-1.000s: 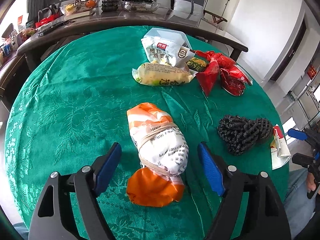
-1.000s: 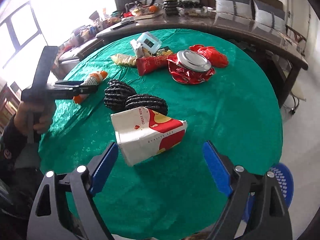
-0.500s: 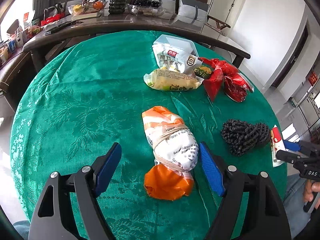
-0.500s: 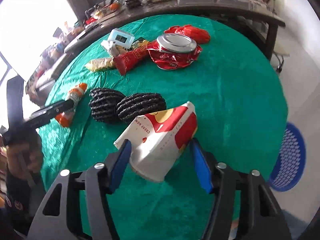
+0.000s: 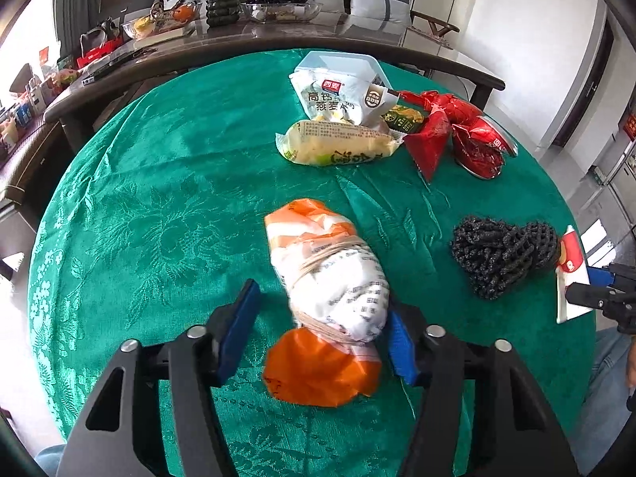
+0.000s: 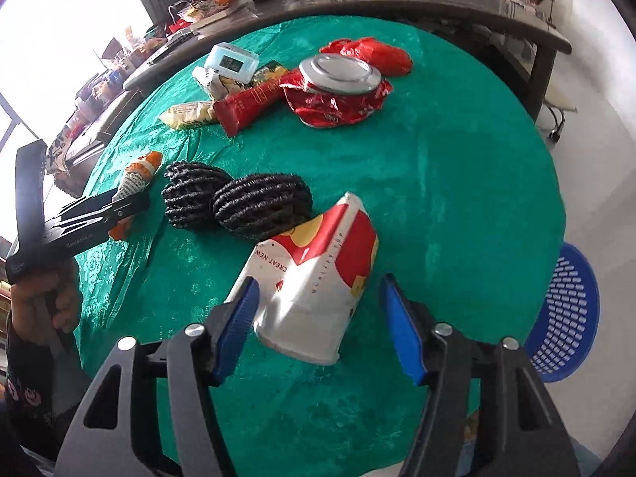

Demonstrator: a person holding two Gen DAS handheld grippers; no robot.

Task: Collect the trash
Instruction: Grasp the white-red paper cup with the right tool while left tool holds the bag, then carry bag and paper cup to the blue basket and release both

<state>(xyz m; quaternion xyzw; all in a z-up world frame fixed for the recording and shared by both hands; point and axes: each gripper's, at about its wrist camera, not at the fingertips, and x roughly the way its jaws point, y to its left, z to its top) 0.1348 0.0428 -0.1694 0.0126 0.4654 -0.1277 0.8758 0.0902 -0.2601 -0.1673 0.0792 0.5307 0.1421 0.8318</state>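
An orange-and-white bag bundle (image 5: 330,286) tied with rubber bands lies on the green tablecloth (image 5: 159,198). My left gripper (image 5: 322,302) straddles it with its jaws closing. The right pad touches the bundle and the left pad stands a little apart. A crushed red, yellow and white paper cup (image 6: 314,274) lies between the closing jaws of my right gripper (image 6: 318,280). The left pad meets the cup, and a narrow strip of cloth shows at the right pad. The left gripper (image 6: 99,218), held by a hand, shows at the left of the right wrist view.
Two black mesh pads (image 6: 238,198) lie just beyond the cup. Further back are a yellow snack bag (image 5: 338,147), a white oat bag (image 5: 330,95), red wrappers (image 5: 433,143) and a crushed red pack with a silver lid (image 6: 338,79). A blue basket (image 6: 568,310) stands on the floor at the right.
Both pairs of jaws have narrowed. The right gripper moved forward over the paper cup and rolled. The bundle now sits against the left gripper's right pad.
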